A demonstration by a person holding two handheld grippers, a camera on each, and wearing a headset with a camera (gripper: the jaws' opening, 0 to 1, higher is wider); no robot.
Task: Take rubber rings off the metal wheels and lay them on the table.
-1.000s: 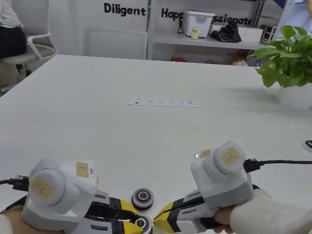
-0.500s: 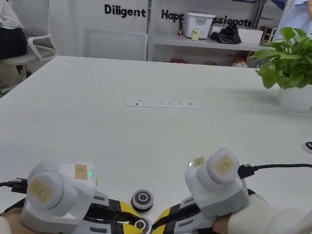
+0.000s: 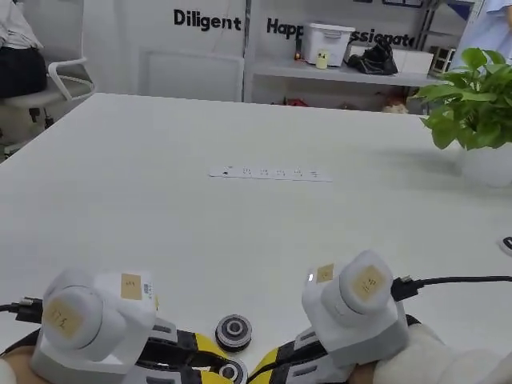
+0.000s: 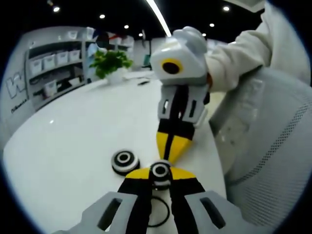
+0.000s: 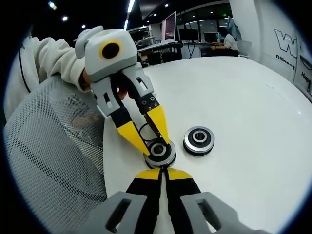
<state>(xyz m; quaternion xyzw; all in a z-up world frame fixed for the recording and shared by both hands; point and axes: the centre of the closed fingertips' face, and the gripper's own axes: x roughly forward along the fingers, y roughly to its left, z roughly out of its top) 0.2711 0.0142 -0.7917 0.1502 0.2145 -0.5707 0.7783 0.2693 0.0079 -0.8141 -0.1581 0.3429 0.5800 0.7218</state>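
The wheel (image 5: 160,151) I am working on lies flat at the near edge of the table (image 3: 264,232), hub hole facing up. Being round, it has no long axis, only the axle line standing upright. I judge it solid metal: stiff, heavy for its size and smooth enough to slip. Its rubber ring (image 5: 169,156), the dark band round the rim, should be soft, stretchy and grippy, so the rim edge is the place to pinch and peel. My left gripper (image 4: 161,174) comes in from 9 o'clock in the head view and clamps this wheel between its yellow tips. My right gripper (image 5: 163,173) comes from 3 o'clock with its jaws drawn together, tips at the rim; whether they have caught the band I cannot tell. A second wheel (image 5: 198,140) lies flat just beside, at 12 o'clock. A loose ring (image 4: 158,214) lies flat under my left jaws, at 6 o'clock in the left gripper view.
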